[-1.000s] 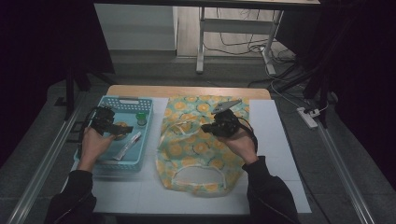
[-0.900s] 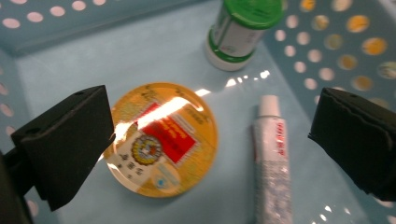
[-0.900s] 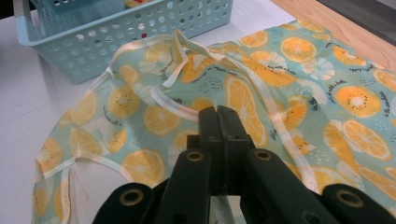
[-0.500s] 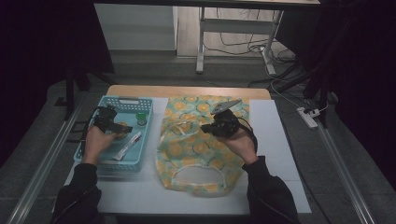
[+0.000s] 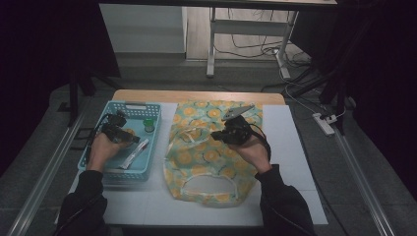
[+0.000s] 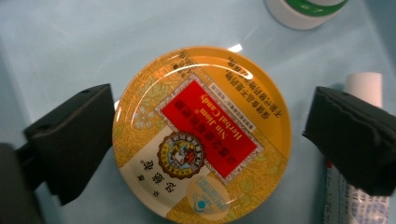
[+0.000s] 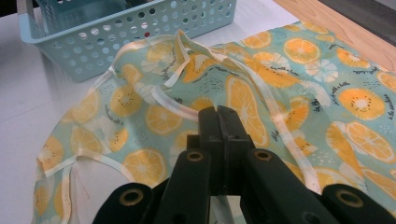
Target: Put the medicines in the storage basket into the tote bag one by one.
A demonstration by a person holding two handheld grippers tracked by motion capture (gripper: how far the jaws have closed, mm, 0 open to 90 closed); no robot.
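Nearest the person, on the white-covered table [image 5: 295,162], lies an orange-print bag [image 5: 209,152] with its cut-out handle toward the near edge. Over the bag's right part the right hand-held gripper [image 5: 227,133] hangs in the right hand, its jaws pressed together; in the right gripper view a pale strip of the bag's trim runs up to the closed jaws, but whether it is pinched there cannot be told. To the left of the bag sits a light blue basket [image 5: 129,104], just beside it. Inside the basket the left hand-held gripper [image 6: 208,135] is lowered over a round yellow candy tin [image 6: 201,135], its jaws spread wide on either side of the tin and having just closed a little, with a gap on the right. A white tube [image 5: 134,153] lies right of the tin, and a green-capped white bottle [image 5: 148,125] stands farther back in the basket.
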